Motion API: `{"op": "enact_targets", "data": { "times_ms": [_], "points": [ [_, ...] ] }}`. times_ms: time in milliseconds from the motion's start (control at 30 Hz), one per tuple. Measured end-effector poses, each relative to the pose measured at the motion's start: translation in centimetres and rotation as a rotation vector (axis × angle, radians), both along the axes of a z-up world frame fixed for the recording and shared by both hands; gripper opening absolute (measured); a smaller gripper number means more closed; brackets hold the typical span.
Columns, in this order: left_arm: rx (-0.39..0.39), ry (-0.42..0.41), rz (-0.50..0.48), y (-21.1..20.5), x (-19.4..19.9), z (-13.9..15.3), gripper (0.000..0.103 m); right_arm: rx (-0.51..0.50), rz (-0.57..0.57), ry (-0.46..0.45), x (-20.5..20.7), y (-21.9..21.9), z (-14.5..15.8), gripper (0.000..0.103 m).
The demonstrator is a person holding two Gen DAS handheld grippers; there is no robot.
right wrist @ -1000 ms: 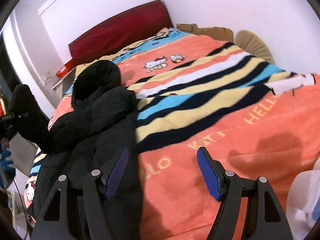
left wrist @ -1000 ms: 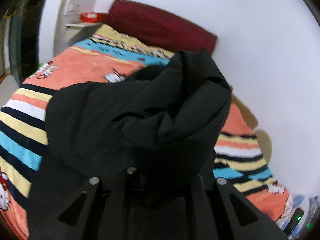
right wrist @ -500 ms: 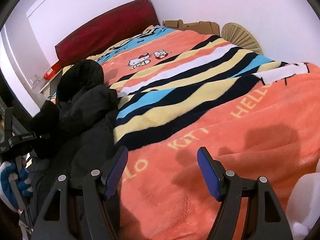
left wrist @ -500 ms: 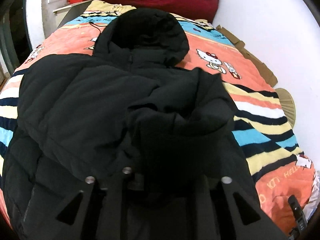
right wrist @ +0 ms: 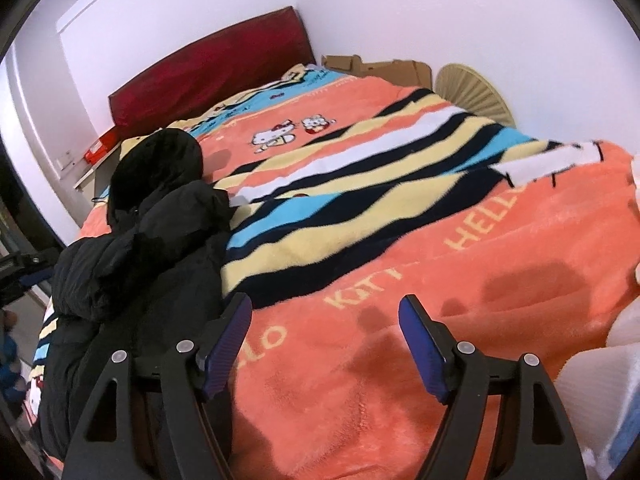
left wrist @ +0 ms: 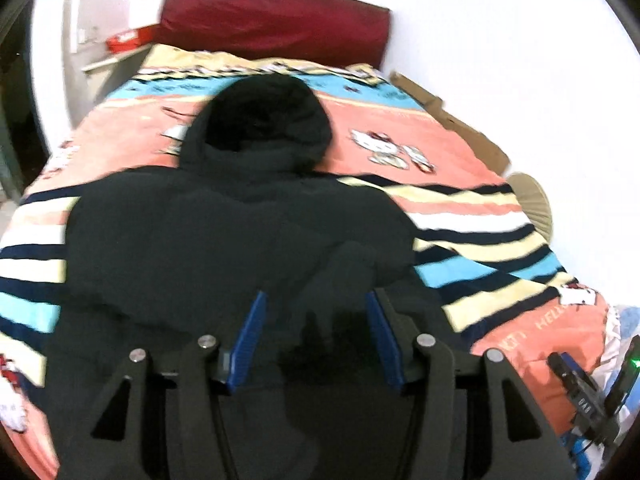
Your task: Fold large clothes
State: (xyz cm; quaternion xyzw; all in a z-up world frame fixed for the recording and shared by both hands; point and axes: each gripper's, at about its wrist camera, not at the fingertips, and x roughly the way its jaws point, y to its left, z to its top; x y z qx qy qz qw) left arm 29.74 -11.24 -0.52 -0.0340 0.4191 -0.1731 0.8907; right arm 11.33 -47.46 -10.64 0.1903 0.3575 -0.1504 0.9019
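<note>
On striped blanket (right wrist: 400, 216): black jacket (left wrist: 224, 240) | both jaws apart, gripping nothing, left's just opened

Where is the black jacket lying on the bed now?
The black jacket lies on the striped blanket, its hood toward the red headboard; in the right wrist view it is along the bed's left edge.
</note>
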Motion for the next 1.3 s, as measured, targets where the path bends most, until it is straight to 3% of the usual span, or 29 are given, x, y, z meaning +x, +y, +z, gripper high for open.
{"op": "enact_targets", "data": {
  "times_ms": [200, 367, 600, 800, 967, 1067, 1300],
  "points": [
    [0.101, -0.029, 0.133, 11.8, 0.7, 1.1, 0.051, -0.015, 0.123, -0.002, 1.4, 3.6, 1.5, 0.076],
    [0.107, -0.022, 0.226, 18.3, 3.0, 0.5, 0.051, -0.055, 0.277, 0.016, 6.3, 10.0, 3.3, 0.076],
    [0.144, -0.01, 0.201, 17.7, 7.9, -2.8, 0.051, -0.105, 0.493, -0.001, 16.2, 19.8, 5.5, 0.08],
    [0.183, -0.042, 0.193, 15.5, 11.4, -6.9, 0.051, -0.149, 0.582, 0.038, 22.8, 24.6, 2.4, 0.08],
    [0.196, -0.06, 0.225, 14.8, 12.2, -10.4, 0.051, -0.176, 0.602, 0.105, 25.2, 25.1, -1.8, 0.08],
    [0.231, -0.078, 0.228, 14.1, 12.1, -11.3, 0.052, -0.141, 0.605, 0.134, 25.7, 24.1, -4.3, 0.08],
    [0.287, -0.104, 0.236, 13.1, 11.4, -12.3, 0.052, -0.108, 0.607, 0.12, 25.2, 23.3, -5.2, 0.08]
  ]
}}
